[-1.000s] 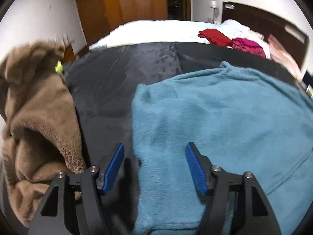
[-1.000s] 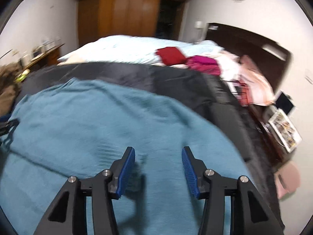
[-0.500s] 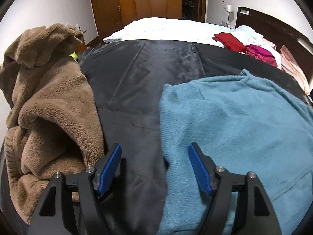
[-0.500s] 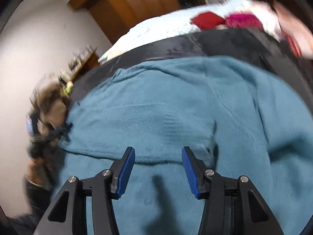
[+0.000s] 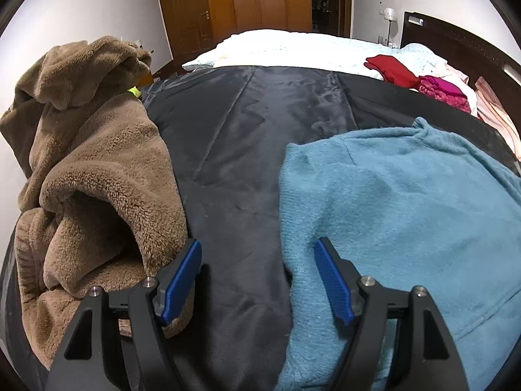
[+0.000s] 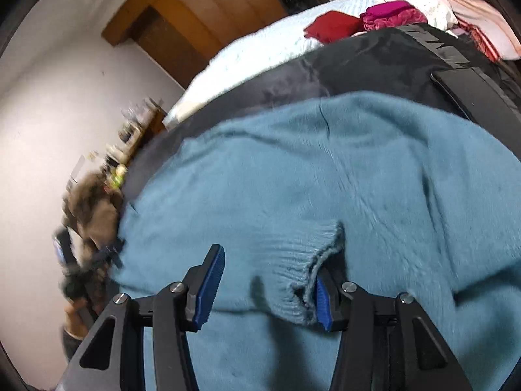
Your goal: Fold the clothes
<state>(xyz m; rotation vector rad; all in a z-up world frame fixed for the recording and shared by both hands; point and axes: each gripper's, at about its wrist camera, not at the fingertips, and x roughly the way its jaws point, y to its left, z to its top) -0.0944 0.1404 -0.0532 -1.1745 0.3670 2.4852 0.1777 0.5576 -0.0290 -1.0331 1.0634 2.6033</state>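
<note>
A heaped brown fleece robe (image 5: 94,176) fills the left of the left wrist view, bunched at the edge of the dark grey quilted bed cover (image 5: 241,150). The left gripper (image 5: 257,277) hangs over the bare cover with its blue-padded fingers (image 5: 180,277) spread wide and holding nothing; the left pad sits just beside the robe, the right one over the edge of the fuzzy teal knitted sweater (image 5: 400,215).

The sweater lies spread flat on the cover, soft and napped, with a sleeve folded across the body so that its ribbed cuff (image 6: 302,260) ends between the fingers of the right gripper (image 6: 265,283). Those fingers stand wide apart; the cuff touches the right pad, but nothing is clamped.

The right wrist view is tilted and motion-blurred, so the things at its left edge are hard to make out. The sweater's lower hem is cut off by both frames. Open cover lies between robe and sweater and beyond the sweater's collar, up to a folded red garment (image 5: 390,70) and a magenta one (image 5: 443,93) near the dark headboard (image 5: 462,45).
</note>
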